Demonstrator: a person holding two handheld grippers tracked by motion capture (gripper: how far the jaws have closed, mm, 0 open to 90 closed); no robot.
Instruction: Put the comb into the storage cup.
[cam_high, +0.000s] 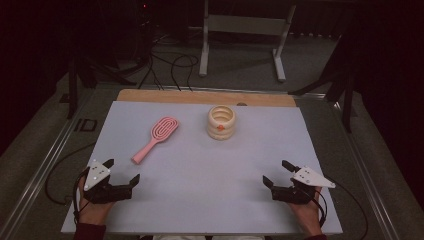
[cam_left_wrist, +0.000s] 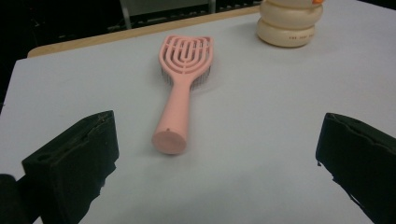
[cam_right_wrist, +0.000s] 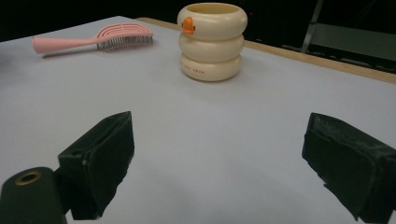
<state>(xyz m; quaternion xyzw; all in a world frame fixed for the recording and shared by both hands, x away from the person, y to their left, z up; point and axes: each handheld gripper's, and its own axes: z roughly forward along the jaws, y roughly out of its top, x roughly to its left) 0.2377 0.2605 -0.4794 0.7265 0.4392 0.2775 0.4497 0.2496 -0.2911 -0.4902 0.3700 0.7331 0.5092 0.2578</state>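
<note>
Both grippers' jaws spread wide, nothing held. Pink brush (cam_left_wrist: 182, 93) handle rounded, likely rolled aside if pinched off-centre; cream holder (cam_right_wrist: 212, 39) easily toppled.

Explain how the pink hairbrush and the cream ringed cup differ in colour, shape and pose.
The hairbrush is pink, while the cup is cream with a small orange mark. The hairbrush is long and flat with a slotted head; the cup is round, shaped like three stacked rings. The hairbrush lies bristles down, and the cup stands upright with its mouth open. Both rest on the white table, apart from each other and untouched by either gripper.
</note>
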